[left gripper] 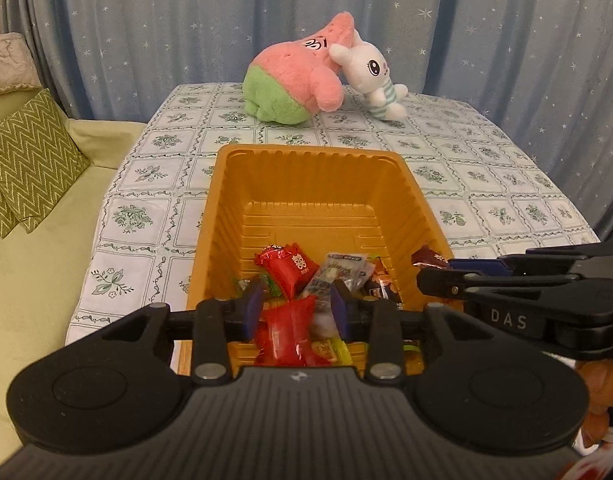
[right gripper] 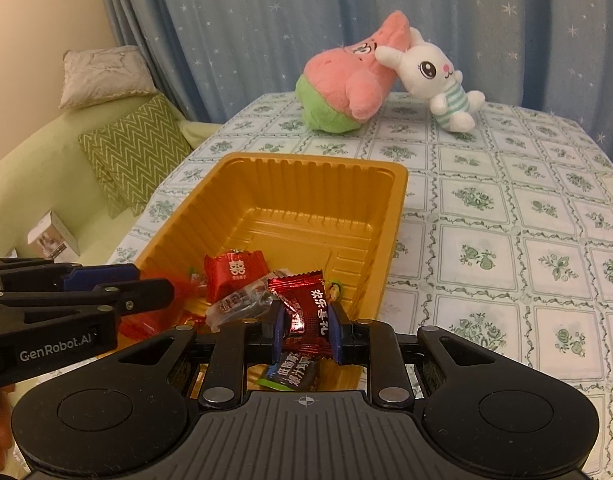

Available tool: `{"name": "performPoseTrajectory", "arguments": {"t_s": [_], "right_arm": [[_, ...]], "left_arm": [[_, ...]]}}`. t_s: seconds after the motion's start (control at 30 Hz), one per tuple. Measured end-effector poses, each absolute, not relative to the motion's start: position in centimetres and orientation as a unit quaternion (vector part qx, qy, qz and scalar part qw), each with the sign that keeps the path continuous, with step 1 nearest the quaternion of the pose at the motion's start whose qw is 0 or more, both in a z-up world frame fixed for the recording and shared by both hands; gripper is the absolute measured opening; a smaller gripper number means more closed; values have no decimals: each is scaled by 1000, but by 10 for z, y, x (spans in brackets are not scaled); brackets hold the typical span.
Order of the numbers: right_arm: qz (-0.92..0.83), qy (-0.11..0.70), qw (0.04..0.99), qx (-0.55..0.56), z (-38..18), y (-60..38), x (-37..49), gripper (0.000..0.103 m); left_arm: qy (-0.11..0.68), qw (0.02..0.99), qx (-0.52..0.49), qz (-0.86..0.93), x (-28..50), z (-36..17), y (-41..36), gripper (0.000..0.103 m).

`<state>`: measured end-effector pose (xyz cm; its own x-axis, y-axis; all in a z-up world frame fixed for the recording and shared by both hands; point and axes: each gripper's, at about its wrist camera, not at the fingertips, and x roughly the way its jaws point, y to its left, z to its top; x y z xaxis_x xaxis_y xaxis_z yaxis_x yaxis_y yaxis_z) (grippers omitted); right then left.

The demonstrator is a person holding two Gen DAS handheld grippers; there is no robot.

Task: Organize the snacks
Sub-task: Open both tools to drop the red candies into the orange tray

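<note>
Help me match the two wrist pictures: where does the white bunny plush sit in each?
Left wrist view: white bunny plush upper centre, just right of the pink plush.
Right wrist view: white bunny plush upper right, leaning on the pink plush.
Shared landmark: the orange tray in front of both plushes.

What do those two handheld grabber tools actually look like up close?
Both are matte black plastic. The left gripper and right gripper each have a ribbed body with two round discs, silver rivets, hinged linkage arms and blue finger pads. From the side, white lettering reads "DAS" on one and "GenRobot.AI" on the other.
</note>
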<state>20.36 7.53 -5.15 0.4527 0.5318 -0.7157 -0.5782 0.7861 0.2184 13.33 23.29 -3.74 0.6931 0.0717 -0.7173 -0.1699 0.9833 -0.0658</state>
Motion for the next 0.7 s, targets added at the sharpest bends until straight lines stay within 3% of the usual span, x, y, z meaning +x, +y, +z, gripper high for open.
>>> {"name": "performPoseTrajectory", "arguments": {"t_s": [0.7], "right_arm": [[339,410,847,-19,-41,88,200,23]], "left_arm": [[389,915,-67,82,116,-37,241,34]]}}
